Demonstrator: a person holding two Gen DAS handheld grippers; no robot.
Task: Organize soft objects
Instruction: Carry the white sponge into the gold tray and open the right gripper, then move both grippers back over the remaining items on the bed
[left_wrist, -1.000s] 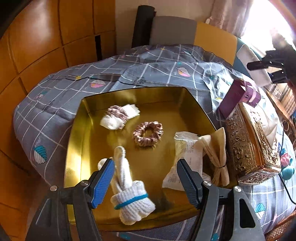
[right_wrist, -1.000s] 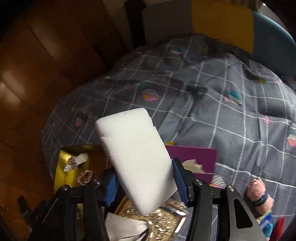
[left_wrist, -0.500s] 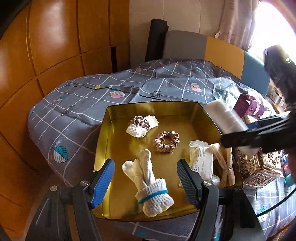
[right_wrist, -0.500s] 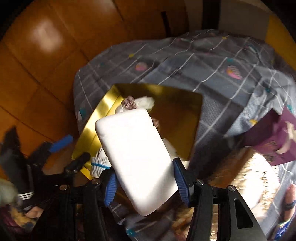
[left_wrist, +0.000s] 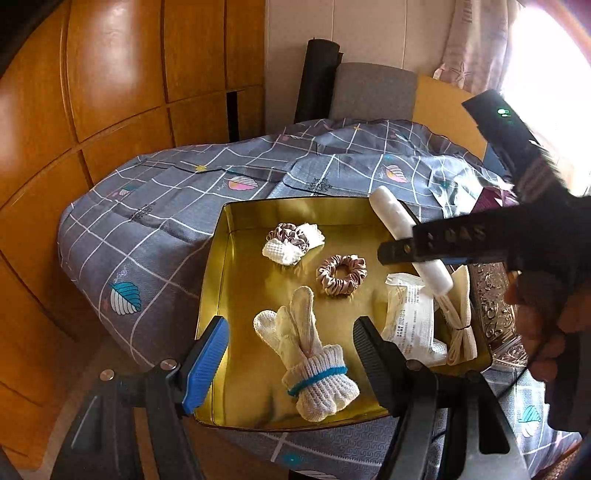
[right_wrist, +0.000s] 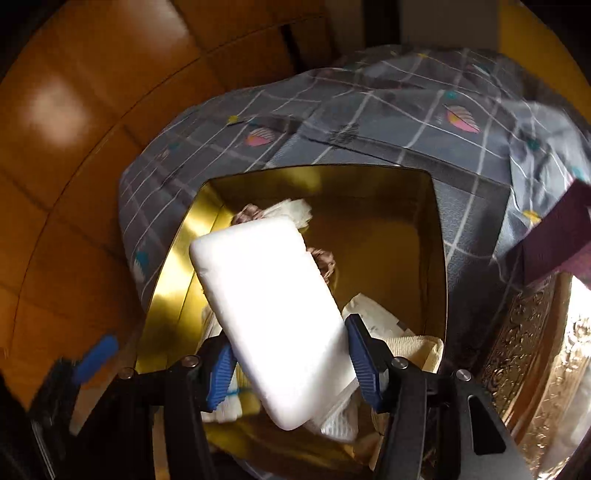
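A gold tray lies on a grey checked quilt. In it are rolled white gloves with a blue band, a pink scrunchie, a white cloth with a scrunchie, a plastic packet and a tied cream cloth. My right gripper is shut on a white foam sponge and holds it above the tray. The sponge shows edge-on in the left wrist view. My left gripper is open and empty at the tray's near edge, around the gloves.
An ornate gold box stands right of the tray, also in the right wrist view. A purple box lies behind it. Wooden panels line the left. The quilt surrounds the tray.
My right gripper has carried the sponge from over the quilt and purple box to above the tray. My left gripper has drawn back a little and stays open.
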